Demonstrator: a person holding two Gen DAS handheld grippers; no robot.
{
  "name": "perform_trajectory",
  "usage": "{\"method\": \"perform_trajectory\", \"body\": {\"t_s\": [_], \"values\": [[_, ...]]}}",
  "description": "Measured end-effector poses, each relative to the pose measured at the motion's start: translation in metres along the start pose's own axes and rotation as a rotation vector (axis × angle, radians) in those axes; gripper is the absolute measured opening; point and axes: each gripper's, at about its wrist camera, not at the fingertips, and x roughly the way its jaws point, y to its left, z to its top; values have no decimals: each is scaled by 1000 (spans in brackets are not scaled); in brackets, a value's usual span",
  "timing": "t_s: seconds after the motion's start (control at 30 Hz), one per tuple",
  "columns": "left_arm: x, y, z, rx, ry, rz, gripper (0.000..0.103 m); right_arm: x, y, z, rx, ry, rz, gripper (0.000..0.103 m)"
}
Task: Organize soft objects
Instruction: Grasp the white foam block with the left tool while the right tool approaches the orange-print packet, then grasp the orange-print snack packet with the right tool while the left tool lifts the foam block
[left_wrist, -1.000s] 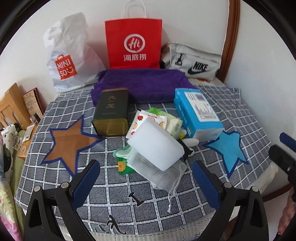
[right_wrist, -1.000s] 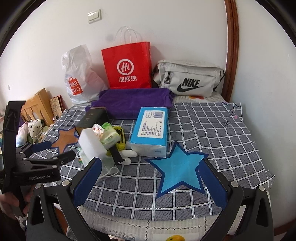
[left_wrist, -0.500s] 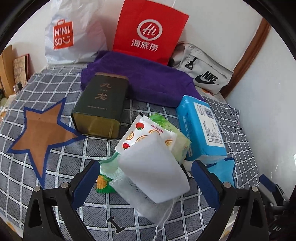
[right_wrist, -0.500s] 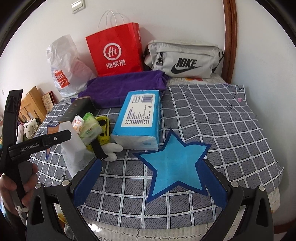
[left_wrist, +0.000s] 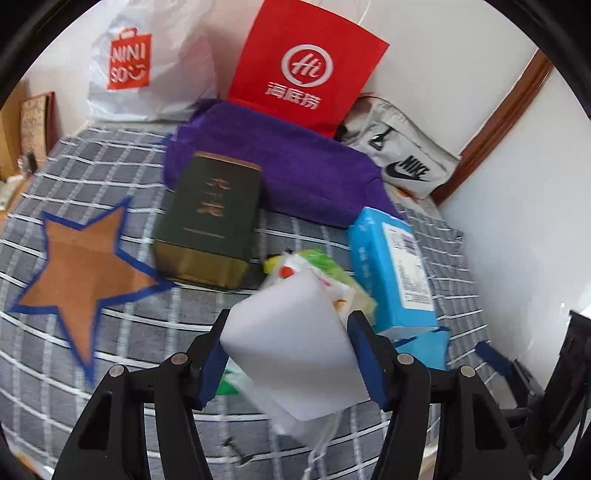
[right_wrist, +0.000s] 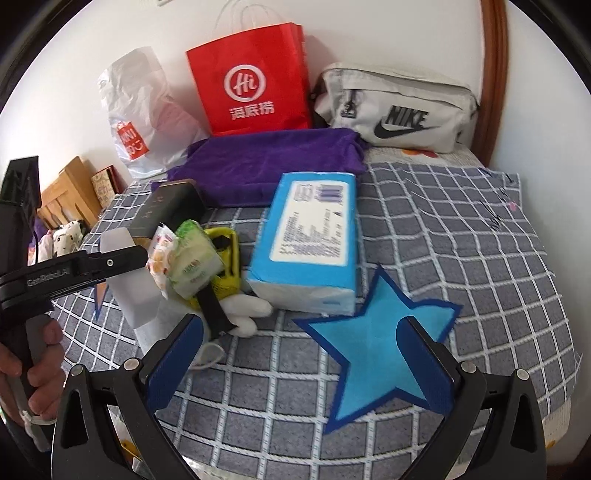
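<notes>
On checked bedding (left_wrist: 110, 369), left gripper (left_wrist: 288, 347) jaws, just closing, pinch the white foam block (left_wrist: 291, 347); squeeze gently, while right gripper (right_wrist: 299, 354) jaws gape empty.

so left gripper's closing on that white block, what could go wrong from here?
1. The left gripper has just been closing around the white foam block. The block lies tilted on a mesh drawstring bag and snack packets, so lifting may drag those along.
2. The block sits skewed between the pads, so it could twist or slip out.
3. The open right gripper hovers near the blue star patch, close by; the two grippers could collide.
</notes>
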Motion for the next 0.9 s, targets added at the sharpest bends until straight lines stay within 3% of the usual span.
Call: {"method": "perform_trajectory", "body": {"t_s": [0.27, 0.43, 0.7, 0.9], "values": [[-17, 53, 12, 18, -10, 334, 61, 21, 68, 24, -211, -60, 96, 103], [-10, 87, 15, -42, 18, 333, 61, 35, 105, 31, -348, -121, 80, 103], [3, 109, 17, -58, 32, 359, 61, 75, 142, 30, -510, -88, -15, 103], [4, 124, 18, -90, 34, 336, 62, 95, 151, 18, -582, -45, -51, 103]]}}
